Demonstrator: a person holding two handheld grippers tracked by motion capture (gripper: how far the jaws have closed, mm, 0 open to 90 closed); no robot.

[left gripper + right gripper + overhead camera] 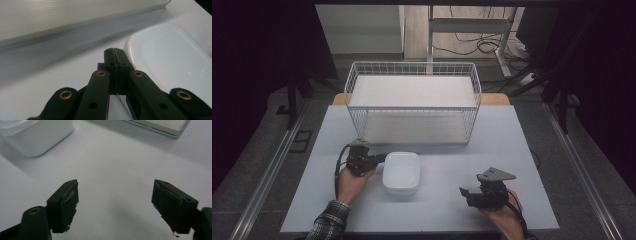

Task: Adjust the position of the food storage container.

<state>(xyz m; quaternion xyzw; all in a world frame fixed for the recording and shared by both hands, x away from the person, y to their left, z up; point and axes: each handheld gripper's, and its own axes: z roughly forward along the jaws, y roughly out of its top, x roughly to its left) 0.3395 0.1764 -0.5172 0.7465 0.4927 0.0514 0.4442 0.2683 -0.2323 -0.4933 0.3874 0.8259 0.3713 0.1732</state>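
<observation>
A white, rounded rectangular container sits on the pale table mat, in front of a white wire rack. My left gripper is at the container's left rim with its jaws pressed together and nothing between them. In the left gripper view the shut tips lie just beside the container's edge, apart from it. My right gripper rests low on the mat to the container's right, jaws spread wide. In the right gripper view the open gripper faces bare mat, with the container at upper left.
The wire rack has an upper shelf and a base plate and stands at the back of the mat. Cables and a desk frame lie on the floor beyond. Dark curtains flank the table.
</observation>
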